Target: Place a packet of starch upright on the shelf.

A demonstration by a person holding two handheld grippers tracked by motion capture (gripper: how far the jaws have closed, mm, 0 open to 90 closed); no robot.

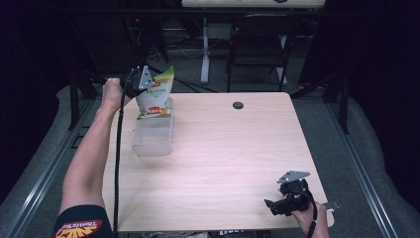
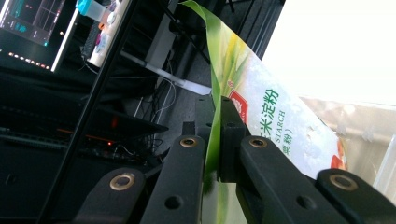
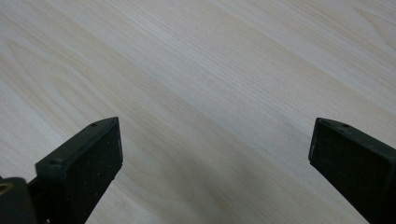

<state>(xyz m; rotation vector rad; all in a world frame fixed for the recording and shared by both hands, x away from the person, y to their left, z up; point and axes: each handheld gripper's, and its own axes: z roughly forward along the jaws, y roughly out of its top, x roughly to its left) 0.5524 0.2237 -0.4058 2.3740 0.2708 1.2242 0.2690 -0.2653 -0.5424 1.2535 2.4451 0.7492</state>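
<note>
Green-edged starch bag [image 1: 154,93] hangs pinched in left tongs [image 2: 215,140].

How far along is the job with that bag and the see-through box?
Done: the left gripper has its fingers pinched on the starch bag at its top edge and holds it upright. In hand: the bag's bottom hangs at the rim of the clear box. Left, probably: lowering it in and letting go. The right gripper rests open on the table.

Table [image 1: 228,144] evenly lit, surroundings dark; glare whitens the left gripper view's upper right.
</note>
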